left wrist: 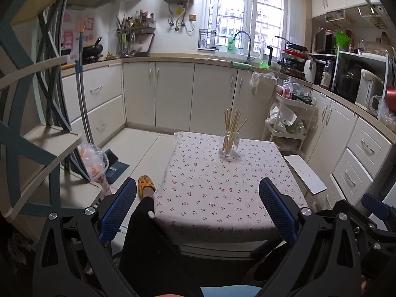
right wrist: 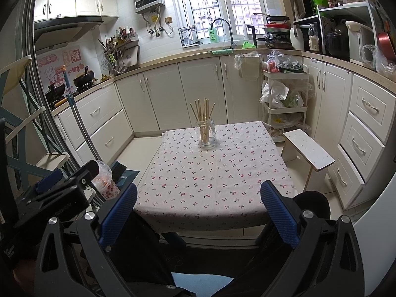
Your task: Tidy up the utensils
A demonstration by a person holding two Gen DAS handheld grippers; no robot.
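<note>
Both the left hand-held gripper (left wrist: pixel 198 208) and right hand-held gripper (right wrist: pixel 199 210) are gaping empty, well short of the fragile, slippery glass jar (right wrist: pixel 207 135) holding light, stiff chopsticks (right wrist: pixel 204 113), best pinched by their upper ends.

Table's (right wrist: pixel 217 173) near legs hidden.

Cream cabinets (right wrist: pixel 158 99) line a tiled kitchen under a bright barred window (right wrist: pixel 217 5).

Small table (right wrist: pixel 217 173) w/ cherry-print cloth; glass jar (right wrist: pixel 207 133) of chopsticks (right wrist: pixel 203 113) at far centre
</note>
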